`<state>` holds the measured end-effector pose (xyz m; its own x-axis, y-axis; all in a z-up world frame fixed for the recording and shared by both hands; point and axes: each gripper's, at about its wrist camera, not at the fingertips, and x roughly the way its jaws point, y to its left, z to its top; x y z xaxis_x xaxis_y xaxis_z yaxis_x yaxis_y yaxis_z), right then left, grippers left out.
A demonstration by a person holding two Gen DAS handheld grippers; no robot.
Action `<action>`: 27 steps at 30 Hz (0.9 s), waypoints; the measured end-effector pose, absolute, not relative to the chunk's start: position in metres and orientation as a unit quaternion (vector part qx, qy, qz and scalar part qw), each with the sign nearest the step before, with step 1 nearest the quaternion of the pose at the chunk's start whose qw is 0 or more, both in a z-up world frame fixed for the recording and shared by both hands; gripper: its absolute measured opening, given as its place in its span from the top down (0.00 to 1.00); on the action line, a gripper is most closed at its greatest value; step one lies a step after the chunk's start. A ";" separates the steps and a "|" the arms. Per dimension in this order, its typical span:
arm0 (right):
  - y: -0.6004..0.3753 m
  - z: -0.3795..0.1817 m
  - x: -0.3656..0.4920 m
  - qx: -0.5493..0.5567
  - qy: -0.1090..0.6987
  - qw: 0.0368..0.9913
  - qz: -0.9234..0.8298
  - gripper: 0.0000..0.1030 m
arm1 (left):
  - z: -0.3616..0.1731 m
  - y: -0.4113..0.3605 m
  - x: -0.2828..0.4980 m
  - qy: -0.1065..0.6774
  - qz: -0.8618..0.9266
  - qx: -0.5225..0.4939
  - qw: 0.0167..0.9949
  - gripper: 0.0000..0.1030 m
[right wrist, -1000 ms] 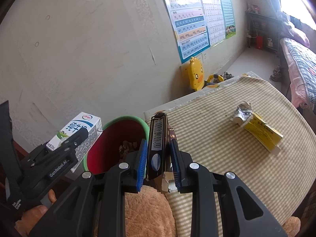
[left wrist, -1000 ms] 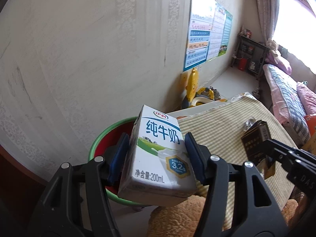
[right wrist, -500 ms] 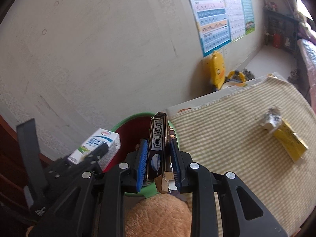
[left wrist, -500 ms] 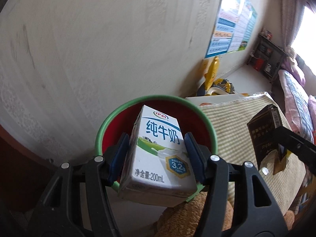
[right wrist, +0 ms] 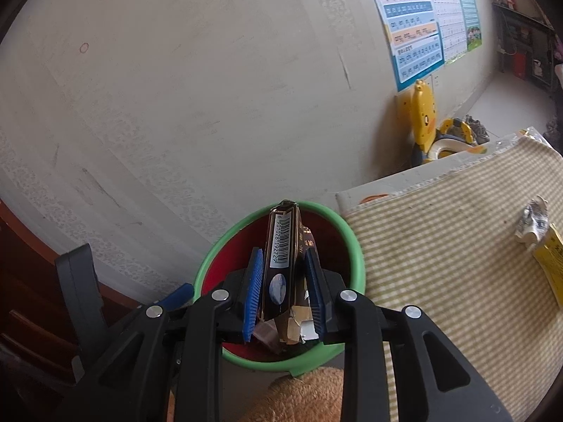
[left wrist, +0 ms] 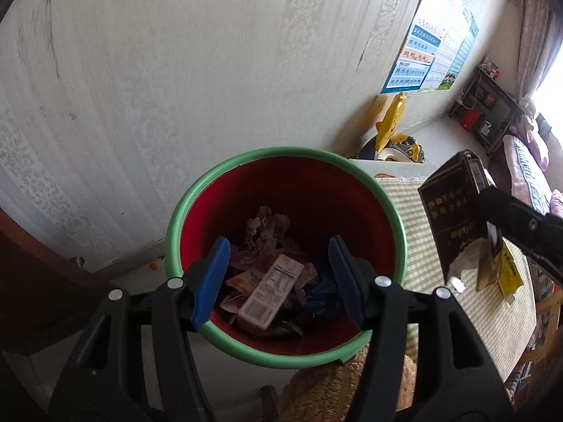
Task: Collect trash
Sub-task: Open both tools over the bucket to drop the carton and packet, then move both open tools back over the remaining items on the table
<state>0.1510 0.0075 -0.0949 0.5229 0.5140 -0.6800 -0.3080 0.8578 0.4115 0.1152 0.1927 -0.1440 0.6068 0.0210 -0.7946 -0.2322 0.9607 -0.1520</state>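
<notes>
My right gripper [right wrist: 284, 290] clamping a dark box [right wrist: 282, 263], poised over the green-rimmed red bin [right wrist: 353, 246], checked cloth [right wrist: 440, 246] beside.

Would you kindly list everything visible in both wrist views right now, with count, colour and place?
bin: one, red with a green rim, by the wall at the table's end
milk carton: one, white, lying on the trash in the bin
crumpled trash: several pieces, mixed colours, inside the bin
dark box: one, dark brown with a barcode, held above the bin
tablecloth: one, yellow-green check, over the table
yellow wrapper: one, on the tablecloth
crumpled paper: one, white, touching the wrapper
posters: several, blue and green, on the wall
duck potty: one, yellow, on the floor
plush toy: one, tan, below the grippers
left gripper: black, blue pads, open over the bin
right gripper: black, blue pads, shut on the dark box
</notes>
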 end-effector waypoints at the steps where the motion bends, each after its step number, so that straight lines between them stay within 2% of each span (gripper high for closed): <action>1: 0.009 -0.096 0.152 0.124 0.428 0.861 0.243 0.75 | -0.146 0.194 0.118 0.440 0.072 -0.124 0.887 0.43; 3: 0.011 -0.099 0.155 0.132 0.434 0.856 0.248 0.75 | -0.148 0.195 0.119 0.443 0.072 -0.130 0.884 0.34; 5: 0.010 -0.102 0.156 0.138 0.437 0.854 0.246 0.72 | -0.149 0.195 0.118 0.444 0.075 -0.130 0.883 0.34; 18: -0.037 -0.106 0.144 0.126 0.439 0.867 0.201 0.70 | -0.134 0.173 0.120 0.432 0.068 -0.079 0.896 0.34; 27: -0.184 -0.141 0.150 0.073 0.461 0.884 -0.005 0.65 | -0.126 0.131 0.121 0.424 0.044 -0.022 0.904 0.34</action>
